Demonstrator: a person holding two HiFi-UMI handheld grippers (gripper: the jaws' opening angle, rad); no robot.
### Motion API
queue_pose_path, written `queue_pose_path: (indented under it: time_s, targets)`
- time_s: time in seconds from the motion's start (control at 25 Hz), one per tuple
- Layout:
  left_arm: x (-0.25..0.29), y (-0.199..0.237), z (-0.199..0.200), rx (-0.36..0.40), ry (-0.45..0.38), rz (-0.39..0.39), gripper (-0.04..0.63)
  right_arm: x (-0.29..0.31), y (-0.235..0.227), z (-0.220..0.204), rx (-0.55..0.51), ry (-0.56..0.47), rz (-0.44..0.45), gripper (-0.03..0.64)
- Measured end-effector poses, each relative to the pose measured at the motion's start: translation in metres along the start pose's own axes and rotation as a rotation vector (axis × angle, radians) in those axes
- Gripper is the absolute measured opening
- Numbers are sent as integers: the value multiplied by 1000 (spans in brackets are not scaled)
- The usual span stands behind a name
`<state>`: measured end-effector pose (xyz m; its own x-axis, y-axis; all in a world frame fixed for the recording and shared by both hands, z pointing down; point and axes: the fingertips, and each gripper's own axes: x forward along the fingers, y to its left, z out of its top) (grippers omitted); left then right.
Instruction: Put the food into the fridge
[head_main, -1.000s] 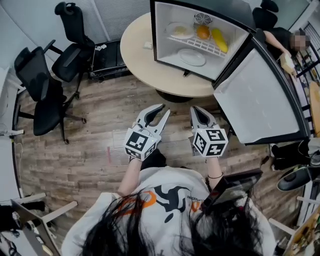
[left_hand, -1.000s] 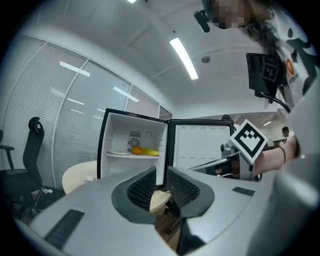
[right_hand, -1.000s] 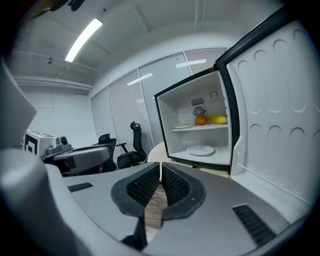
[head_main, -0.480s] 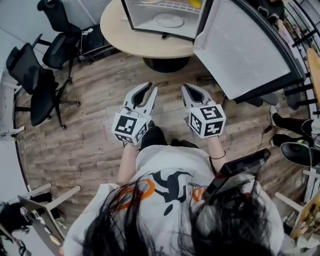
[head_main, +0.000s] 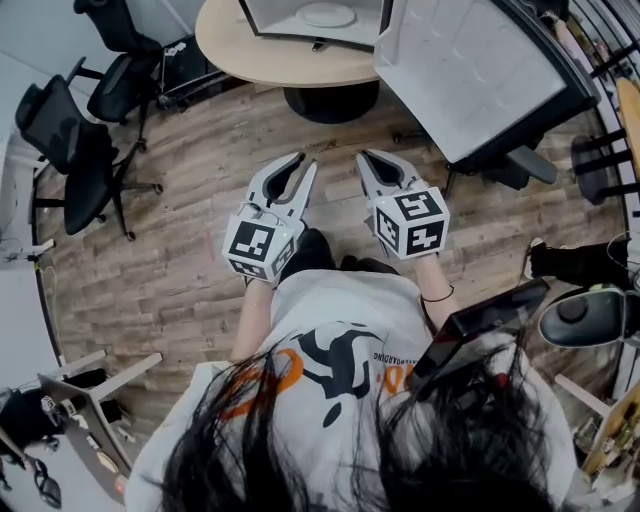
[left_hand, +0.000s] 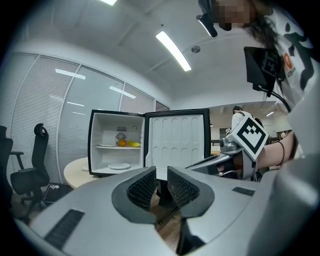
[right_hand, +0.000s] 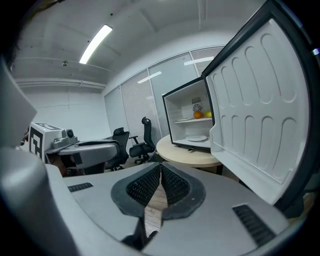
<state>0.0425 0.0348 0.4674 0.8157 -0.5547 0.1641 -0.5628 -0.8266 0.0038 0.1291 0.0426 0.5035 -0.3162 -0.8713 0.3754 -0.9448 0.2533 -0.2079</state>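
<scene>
The small fridge (left_hand: 100, 135) stands open on a round table (head_main: 240, 50), its door (head_main: 470, 70) swung wide to the right. On its shelf lie an orange (left_hand: 121, 143) and a banana (left_hand: 133, 144), and a white plate (left_hand: 119, 166) rests on its floor. The right gripper view also shows the orange (right_hand: 198, 114) and the plate (right_hand: 196, 138). My left gripper (head_main: 300, 160) hovers over the wooden floor short of the table, its jaws a narrow gap apart and empty. Beside it, my right gripper (head_main: 372, 157) is shut on nothing.
Black office chairs (head_main: 75, 150) (head_main: 120, 70) stand at the left, and another chair (head_main: 520, 165) sits under the fridge door. A person (left_hand: 236, 117) is in the background beyond the door. A dark flat device (head_main: 480, 325) hangs at my chest.
The fridge and table have slid toward the top of the head view, so only the fridge floor and plate show there. Both grippers stay side by side with jaws unchanged.
</scene>
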Motion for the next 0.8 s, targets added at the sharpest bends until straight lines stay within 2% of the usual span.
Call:
queue_pose_path:
  time_s: [0.52, 0.8]
  targets:
    - [-33, 2, -10, 2, 33, 46, 71, 9, 30, -7, -11, 6, 69, 25]
    - [-48, 12, -10, -4, 14, 100, 71, 18, 42, -12, -32, 21, 106, 25]
